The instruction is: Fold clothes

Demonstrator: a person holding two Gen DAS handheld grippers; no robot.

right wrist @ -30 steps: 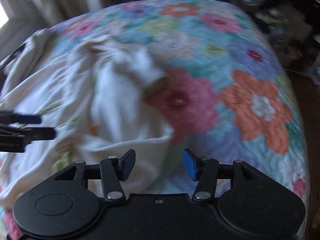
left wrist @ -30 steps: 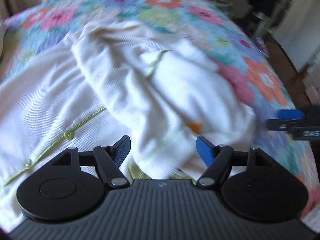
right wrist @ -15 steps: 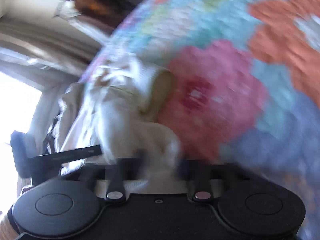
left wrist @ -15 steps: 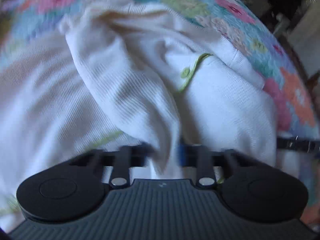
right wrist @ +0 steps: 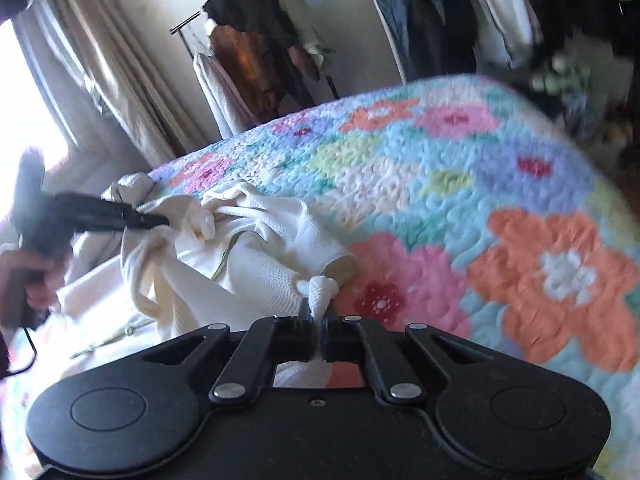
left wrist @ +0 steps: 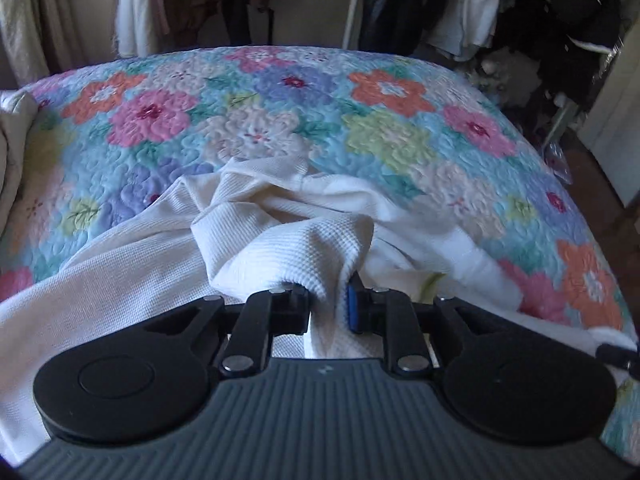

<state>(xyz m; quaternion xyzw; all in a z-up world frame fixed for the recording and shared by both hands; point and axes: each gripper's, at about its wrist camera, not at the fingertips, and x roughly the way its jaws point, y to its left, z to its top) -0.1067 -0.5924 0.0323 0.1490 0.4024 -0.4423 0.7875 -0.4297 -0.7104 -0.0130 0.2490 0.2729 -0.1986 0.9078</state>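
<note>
Left wrist camera: rides on my left gripper (left wrist: 329,304), low over the bed, facing across the floral quilt (left wrist: 384,136) toward hanging clothes at the far wall; the white garment (left wrist: 280,240) sits right at the lens.
Right wrist camera: rides on my right gripper (right wrist: 316,330), equally low, tilted, facing left toward the bright window (right wrist: 24,120).
Shared: quilt, garment; the right view also takes in my left gripper (right wrist: 160,222).

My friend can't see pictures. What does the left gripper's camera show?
The left gripper is shut on a bunch of white shirt, which lies crumpled on a bed with a flowery quilt. Clothes hang in the dim room behind.
</note>
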